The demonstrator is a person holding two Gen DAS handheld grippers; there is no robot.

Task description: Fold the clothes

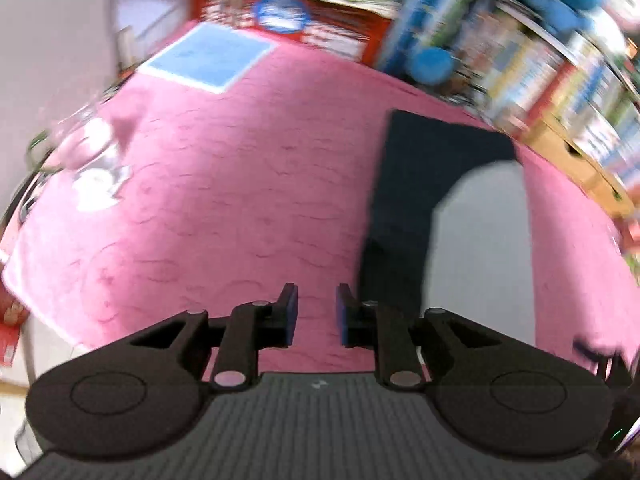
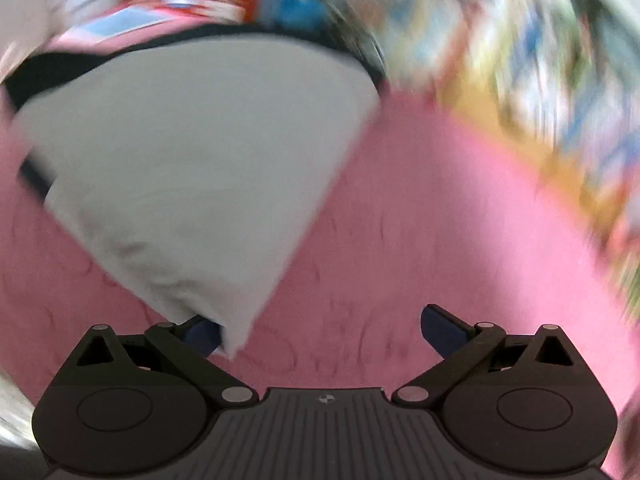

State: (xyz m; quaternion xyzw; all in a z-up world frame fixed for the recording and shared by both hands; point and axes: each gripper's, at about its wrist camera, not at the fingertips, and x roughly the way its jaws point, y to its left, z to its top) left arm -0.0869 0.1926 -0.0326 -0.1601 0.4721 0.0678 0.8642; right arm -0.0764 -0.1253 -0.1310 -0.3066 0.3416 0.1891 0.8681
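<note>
over the pink textured bedspread (image 1: pixel 224 200), both grippers' fingers are standing apart, the left gripper (image 1: pixel 317 312) narrowly and the right gripper (image 2: pixel 320 334) wide; the folded grey cloth (image 2: pixel 192 168) on the dark garment (image 1: pixel 412 184) is wanting a square, even grip at its near corner.

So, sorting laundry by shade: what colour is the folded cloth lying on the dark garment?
Pale grey-white cloth, plain; clearest in the right wrist view.

Empty tongs (image 1: pixel 317 312) over pink blanket (image 1: pixel 224 200)
</note>
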